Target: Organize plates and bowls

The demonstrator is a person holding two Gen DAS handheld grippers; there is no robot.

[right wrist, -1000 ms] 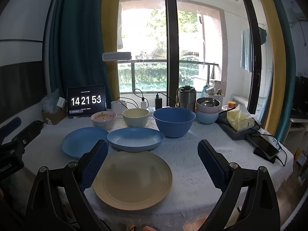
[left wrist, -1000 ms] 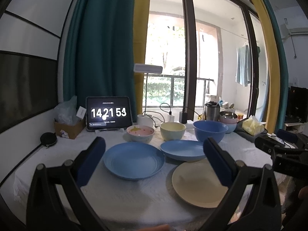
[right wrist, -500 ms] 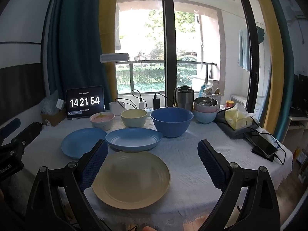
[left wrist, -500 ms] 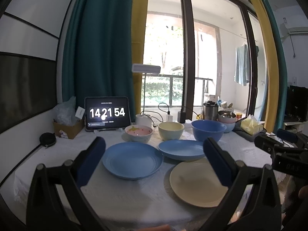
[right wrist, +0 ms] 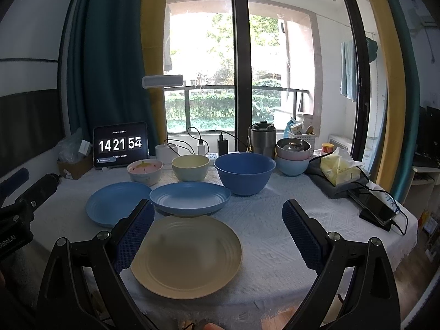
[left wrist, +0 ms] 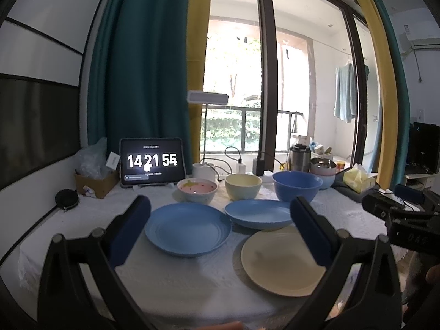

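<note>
The left gripper point(left wrist: 220, 221) is held level above the near edge of the table point(left wrist: 192, 283), and its two blue-padded fingers point(left wrist: 129, 228) are spread wide with nothing between them. The right gripper point(right wrist: 218, 232) is at the same height, beside it on the same near edge of the table, and its fingers point(right wrist: 301, 233) are also wide apart and hold nothing. In each wrist view the other gripper shows at the side, apart from it.
</note>
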